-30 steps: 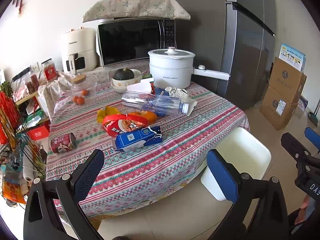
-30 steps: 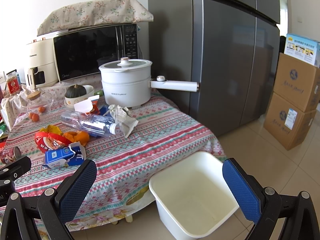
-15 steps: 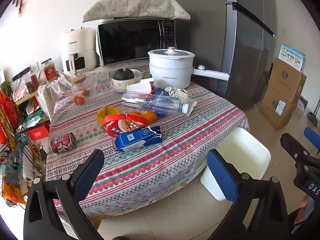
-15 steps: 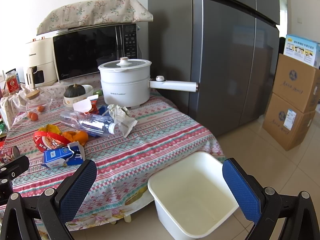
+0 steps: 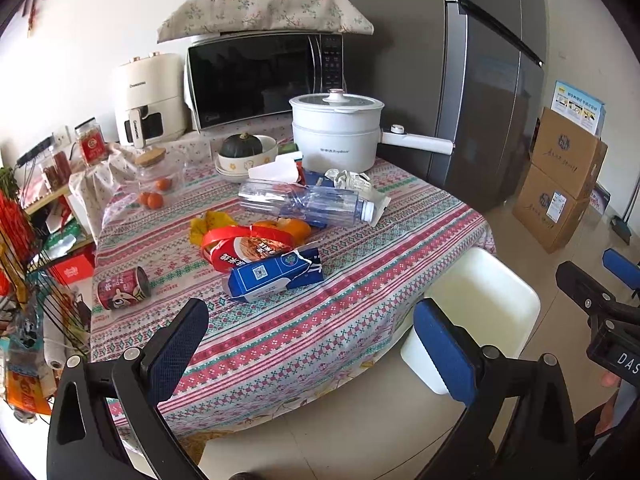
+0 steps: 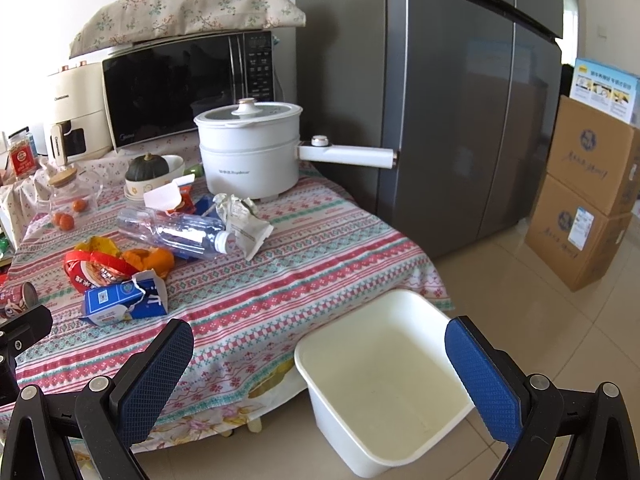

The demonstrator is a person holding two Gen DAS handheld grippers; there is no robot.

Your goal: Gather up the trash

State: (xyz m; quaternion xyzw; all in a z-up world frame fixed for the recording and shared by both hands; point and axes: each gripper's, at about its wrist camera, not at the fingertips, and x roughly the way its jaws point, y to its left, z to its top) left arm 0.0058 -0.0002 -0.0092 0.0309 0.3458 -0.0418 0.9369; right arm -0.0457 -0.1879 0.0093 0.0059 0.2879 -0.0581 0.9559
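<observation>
Trash lies on the striped tablecloth: a torn blue carton, a red wrapper, orange peel, a clear plastic bottle, crumpled paper and a red can. An empty white bin stands on the floor by the table's near right corner. My left gripper is open and empty, in front of the table edge. My right gripper is open and empty, above the bin.
At the table's back stand a white electric pot with a long handle, a microwave, an air fryer, a bowl with a squash and a glass jar. A grey fridge and cardboard boxes stand to the right.
Both grippers have drifted very slightly; the scene has barely shifted. Nothing on the table has moved.
</observation>
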